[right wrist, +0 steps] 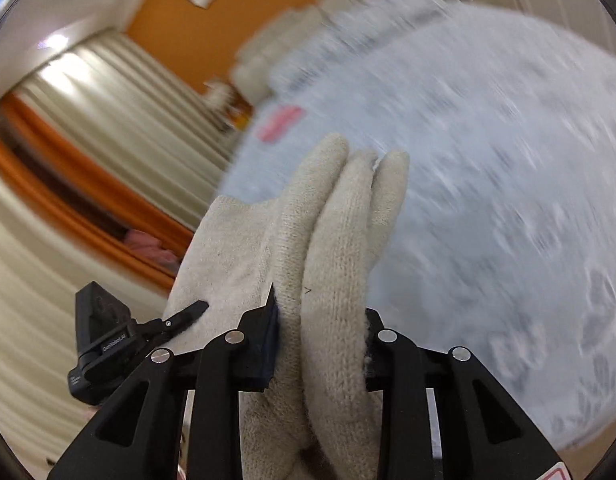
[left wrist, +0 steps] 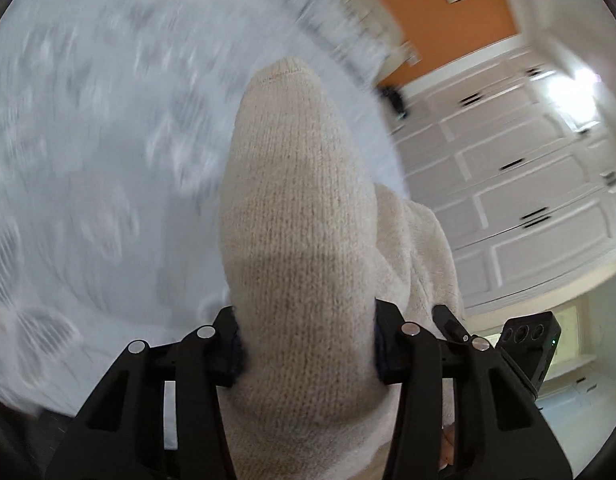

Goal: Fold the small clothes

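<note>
I have a cream knit glove (left wrist: 304, 216) held up above the bed (left wrist: 88, 160). Both of my tools are holding it at once.

My left gripper (left wrist: 306, 354) is pinching the glove. Its two black jaws press into the thick knit from both sides, with the cloth bulging out between them. From the left wrist view one long rounded part of the glove sticks up and away from the jaws, and more of the glove hangs off to the right side. Beside it I can see the other tool's black camera block (left wrist: 531, 344).

My right gripper (right wrist: 319, 350) is pinching the glove too. Its jaws squeeze the glove fingers (right wrist: 327, 184), which stand up side by side, touching each other. I can count three rounded tips. A flat, wider part of the glove spreads out to the left of them.

The bed cover is light blue-white with a grey pattern, and it is very blurry in both views. A small pink thing (right wrist: 280, 122) lies on the cover toward the far edge, well apart from the glove. I cannot tell what it is.

Past the bed there is an orange wall (left wrist: 447, 24), white cupboard doors (left wrist: 527, 184), and pale curtains (right wrist: 108, 112).
</note>
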`<state>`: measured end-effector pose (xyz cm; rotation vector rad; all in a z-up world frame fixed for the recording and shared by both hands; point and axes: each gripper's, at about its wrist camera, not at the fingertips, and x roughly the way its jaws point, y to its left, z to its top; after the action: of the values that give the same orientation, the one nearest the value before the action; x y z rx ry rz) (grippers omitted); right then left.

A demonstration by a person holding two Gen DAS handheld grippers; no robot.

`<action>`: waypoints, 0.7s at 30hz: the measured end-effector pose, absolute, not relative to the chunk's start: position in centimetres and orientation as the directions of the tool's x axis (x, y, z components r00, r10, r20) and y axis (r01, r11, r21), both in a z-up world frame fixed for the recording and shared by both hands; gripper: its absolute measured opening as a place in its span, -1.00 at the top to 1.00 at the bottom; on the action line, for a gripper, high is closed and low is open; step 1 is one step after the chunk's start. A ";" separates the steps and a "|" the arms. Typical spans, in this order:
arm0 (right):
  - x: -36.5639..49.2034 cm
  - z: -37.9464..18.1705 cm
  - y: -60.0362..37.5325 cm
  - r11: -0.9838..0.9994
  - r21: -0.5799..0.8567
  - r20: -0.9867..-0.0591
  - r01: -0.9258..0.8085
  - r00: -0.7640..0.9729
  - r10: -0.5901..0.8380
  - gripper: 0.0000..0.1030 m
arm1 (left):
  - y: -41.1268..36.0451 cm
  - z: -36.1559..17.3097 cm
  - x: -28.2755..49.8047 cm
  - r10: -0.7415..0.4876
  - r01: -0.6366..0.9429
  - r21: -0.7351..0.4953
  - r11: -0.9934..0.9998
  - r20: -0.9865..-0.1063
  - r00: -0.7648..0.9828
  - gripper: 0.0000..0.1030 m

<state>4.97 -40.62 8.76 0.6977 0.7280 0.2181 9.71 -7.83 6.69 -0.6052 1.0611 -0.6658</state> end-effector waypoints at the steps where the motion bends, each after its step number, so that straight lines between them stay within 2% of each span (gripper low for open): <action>1: 5.5 10.2 -39.5 0.752 0.659 -0.508 0.020 0.749 0.425 0.48 | -6.9 8.2 9.9 -0.746 0.219 -0.726 0.652 -0.562 0.356 0.11; 4: 7.0 11.6 -36.8 0.752 0.658 -0.473 -0.029 0.761 0.443 0.47 | -3.9 12.1 10.7 -0.744 0.281 -0.703 0.654 -0.528 0.409 0.08; 7: 9.4 9.4 -34.8 0.751 0.660 -0.498 -0.019 0.738 0.456 0.44 | -1.0 12.8 11.9 -0.721 0.307 -0.667 0.679 -0.526 0.451 0.03; 9: 10.8 5.6 -33.7 0.746 0.665 -0.527 0.010 0.715 0.460 0.23 | 0.4 10.5 13.1 -0.688 0.295 -0.636 0.713 -0.557 0.464 -0.08; 10: 12.3 2.3 -32.8 0.774 0.631 -0.593 0.055 0.678 0.435 0.14 | 0.9 8.7 14.0 -0.661 0.277 -0.613 0.740 -0.584 0.472 -0.19; 11: 13.1 -0.5 -32.2 0.800 0.590 -0.657 0.105 0.639 0.400 0.14 | 1.6 6.0 14.9 -0.605 0.235 -0.574 0.785 -0.627 0.490 -0.34; 12: 13.8 -3.3 -31.8 0.826 0.537 -0.735 0.169 0.575 0.360 0.14 | 1.8 3.7 15.7 -0.545 0.195 -0.525 0.828 -0.674 0.499 -0.40; 13: 14.2 -5.9 -31.5 0.847 0.476 -0.811 0.237 0.490 0.318 0.25 | 2.0 1.2 16.3 -0.464 0.147 -0.456 0.878 -0.734 0.495 -0.39; 14: 14.1 -6.7 -31.4 0.839 0.477 -0.820 0.261 0.476 0.319 0.46 | 2.4 -1.9 16.7 -0.348 0.087 -0.349 0.933 -0.816 0.461 -0.28; 15: 13.2 -6.6 -31.3 0.819 0.513 -0.795 0.258 0.504 0.339 0.49 | 2.7 -3.7 16.6 -0.281 0.066 -0.281 0.957 -0.859 0.428 -0.17; 16: 12.1 -5.9 -31.0 0.811 0.533 -0.769 0.239 0.537 0.347 0.52 | 3.2 -4.6 16.2 -0.262 0.064 -0.259 0.964 -0.869 0.419 -0.13; 21: 11.0 -3.9 -27.8 0.856 0.503 -0.762 0.118 0.528 0.375 0.62 | 5.6 -3.1 12.5 -0.325 0.075 -0.332 0.940 -0.809 0.490 -0.28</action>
<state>11.03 -27.78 -3.93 0.5441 1.0158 0.1634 12.50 5.64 -3.14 -0.2675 1.0332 -0.2461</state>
